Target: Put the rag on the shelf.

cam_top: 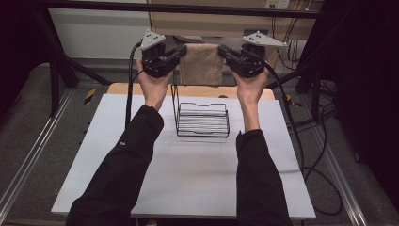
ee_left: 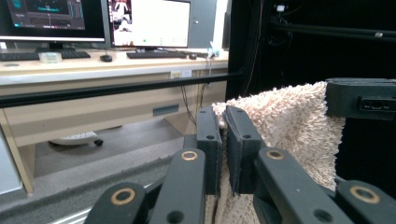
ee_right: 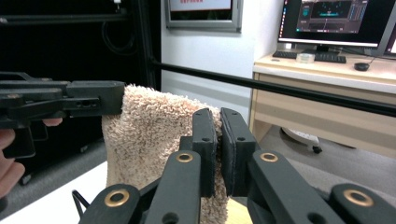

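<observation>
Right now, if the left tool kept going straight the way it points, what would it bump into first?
Probably the right tool, straight across the towel that the left tool pinches. Depth is hard to judge.

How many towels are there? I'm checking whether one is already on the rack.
1: a beige towel, held up between the left gripper and right gripper, above the wire rack.

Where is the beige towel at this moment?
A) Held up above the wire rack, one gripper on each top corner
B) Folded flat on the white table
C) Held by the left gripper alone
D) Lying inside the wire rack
A: the towel hangs over the wire rack, with the left gripper and the right gripper each shut on a top corner.
</observation>
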Demonstrator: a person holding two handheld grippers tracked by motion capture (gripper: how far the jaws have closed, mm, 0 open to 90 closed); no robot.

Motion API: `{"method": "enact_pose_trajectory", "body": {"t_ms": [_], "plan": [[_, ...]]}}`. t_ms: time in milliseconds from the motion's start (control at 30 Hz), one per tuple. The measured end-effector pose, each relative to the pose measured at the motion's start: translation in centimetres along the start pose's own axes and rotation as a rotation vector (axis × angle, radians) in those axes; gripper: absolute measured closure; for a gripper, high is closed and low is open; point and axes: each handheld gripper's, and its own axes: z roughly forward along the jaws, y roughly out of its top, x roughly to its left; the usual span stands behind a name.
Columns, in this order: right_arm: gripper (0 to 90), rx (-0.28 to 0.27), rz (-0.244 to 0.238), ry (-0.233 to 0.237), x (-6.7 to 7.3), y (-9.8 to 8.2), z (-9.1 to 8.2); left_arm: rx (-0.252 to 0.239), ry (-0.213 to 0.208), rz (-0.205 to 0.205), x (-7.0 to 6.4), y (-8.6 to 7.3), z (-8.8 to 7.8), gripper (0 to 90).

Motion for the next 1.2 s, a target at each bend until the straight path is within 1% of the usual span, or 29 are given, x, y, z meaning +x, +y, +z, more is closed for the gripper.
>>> {"method": "enact_pose_trajectory", "body": {"t_ms": [200,367,467,533,667,867,1033,1200], "plan": [[85.3,0.017,0.005,0.006,-0.2,-1.2,0.0,0.015,-0.010,0.002,-0.1,-1.0,0.0,84.2],[85.3,0.031,-0.011,0.010,-0.1,-1.6,-0.2,0.020,-0.021,-0.002,-0.1,-1.6,-0.2,84.1],[85.3,0.044,-0.011,0.015,-0.1,-1.9,-0.3,0.027,-0.030,-0.003,-0.2,-2.0,-0.4,84.1],[85.2,0.048,-0.010,0.016,-0.1,-2.2,-0.4,0.035,-0.036,0.006,-0.4,-2.3,-0.6,84.1],[85.2,0.053,-0.005,0.023,-0.1,-2.8,-0.8,0.041,-0.049,0.015,-0.7,-2.7,-0.9,84.1],[85.2,0.059,-0.015,0.033,0.1,-3.4,-1.2,0.050,-0.062,0.014,-0.8,-3.2,-1.4,84.1],[85.1,0.061,-0.013,0.039,0.3,-3.7,-1.5,0.058,-0.074,0.018,-1.0,-3.6,-1.8,84.1],[85.1,0.057,-0.026,0.047,0.6,-3.8,-1.9,0.062,-0.085,0.022,-1.1,-3.7,-2.3,84.0]]}}
